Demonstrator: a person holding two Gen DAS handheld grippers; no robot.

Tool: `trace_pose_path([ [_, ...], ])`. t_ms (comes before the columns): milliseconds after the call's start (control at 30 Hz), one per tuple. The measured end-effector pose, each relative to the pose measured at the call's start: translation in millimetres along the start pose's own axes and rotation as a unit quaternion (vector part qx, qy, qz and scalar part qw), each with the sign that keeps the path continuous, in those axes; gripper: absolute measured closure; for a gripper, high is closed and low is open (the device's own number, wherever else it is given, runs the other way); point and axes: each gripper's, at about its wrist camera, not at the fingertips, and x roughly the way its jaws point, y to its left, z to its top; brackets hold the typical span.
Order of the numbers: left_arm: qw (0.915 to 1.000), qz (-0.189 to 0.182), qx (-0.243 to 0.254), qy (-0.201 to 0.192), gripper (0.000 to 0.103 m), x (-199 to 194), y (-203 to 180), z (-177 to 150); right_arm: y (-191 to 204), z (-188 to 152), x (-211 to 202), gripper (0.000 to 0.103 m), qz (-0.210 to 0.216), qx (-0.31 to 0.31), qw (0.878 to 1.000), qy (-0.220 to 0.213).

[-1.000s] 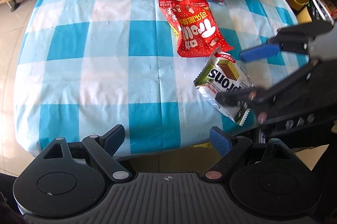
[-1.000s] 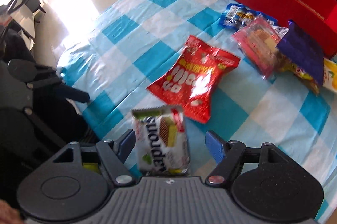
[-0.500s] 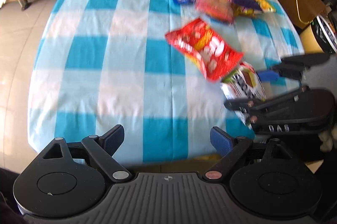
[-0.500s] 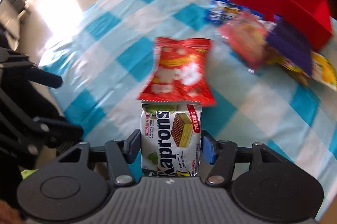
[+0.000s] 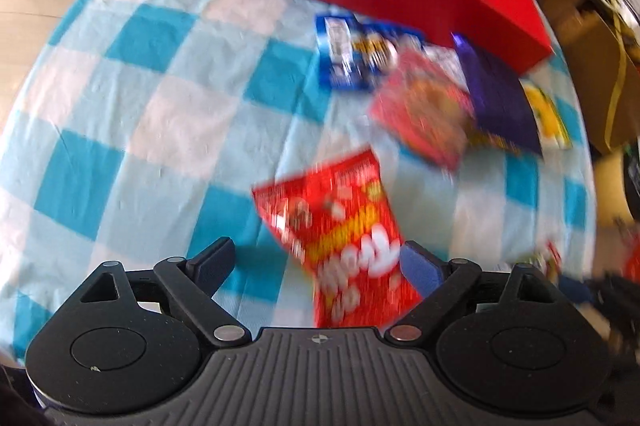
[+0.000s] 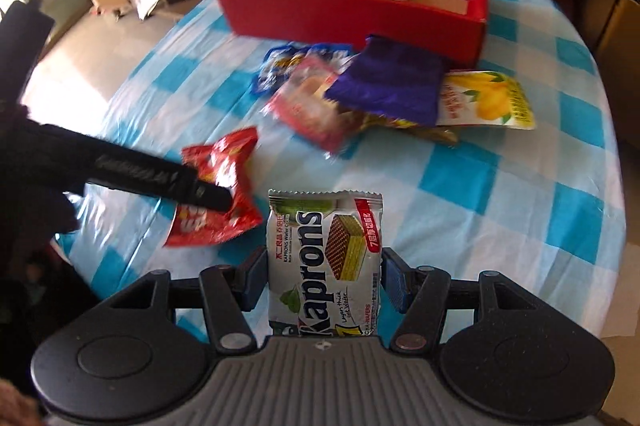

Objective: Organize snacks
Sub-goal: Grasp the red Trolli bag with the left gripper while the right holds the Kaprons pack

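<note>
So on the left, the left gripper [image 5: 316, 264] has its jaws spread wide and widening, straddling the red snack bag [image 5: 344, 238] — nothing is pinched yet, the bag just lies on the checked tablecloth [image 5: 160, 97] between the fingers, closer to the right one. If it closes off-centre like that, I'd bet it catches only a crinkly edge and the bag slides or spins out.

In the middle, the right gripper [image 6: 324, 274] is clamped on the Kaprons wafer pack [image 6: 324, 258], pads pressing both sides, pack standing up off the cloth. It's slick foil held low down, so a quick swing could let it tip or slip.

Further right and back sits the pile — blue packet [image 6: 288, 59], pink pack [image 6: 312, 97], purple bag [image 6: 388, 81], yellow mango pouch [image 6: 484, 97] — right against the red box [image 6: 352, 13]. A low carry could clip the box wall or drag through that pile.
</note>
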Motion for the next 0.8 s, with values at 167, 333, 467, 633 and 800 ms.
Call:
trace_pose_path([
  [167, 0.9983, 0.052, 0.015, -0.023, 0.007, 11, -22, 7, -2, 4, -4, 0.04, -0.004, -0.004, 1.0, -0.015],
  [333, 0.9952, 0.071, 0.058, -0.034, 0.023, 11, -33, 4, -6, 1, -9, 0.04, 0.001, 0.0, 1.0, -0.022],
  [467, 0.9929, 0.083, 0.077, -0.038, 0.026, 13, -38, 15, -7, -1, -11, 0.04, 0.003, 0.001, 1.0, -0.027],
  [633, 0.9941, 0.066, 0.076, -0.04, 0.02, 5, -41, 15, -7, -1, -13, 0.04, 0.0, 0.005, 0.999, -0.031],
  [800, 0.9955, 0.069, 0.054, -0.036, 0.005, -10, -29, -4, -3, 2, -13, 0.04, -0.002, 0.002, 0.999, -0.032],
])
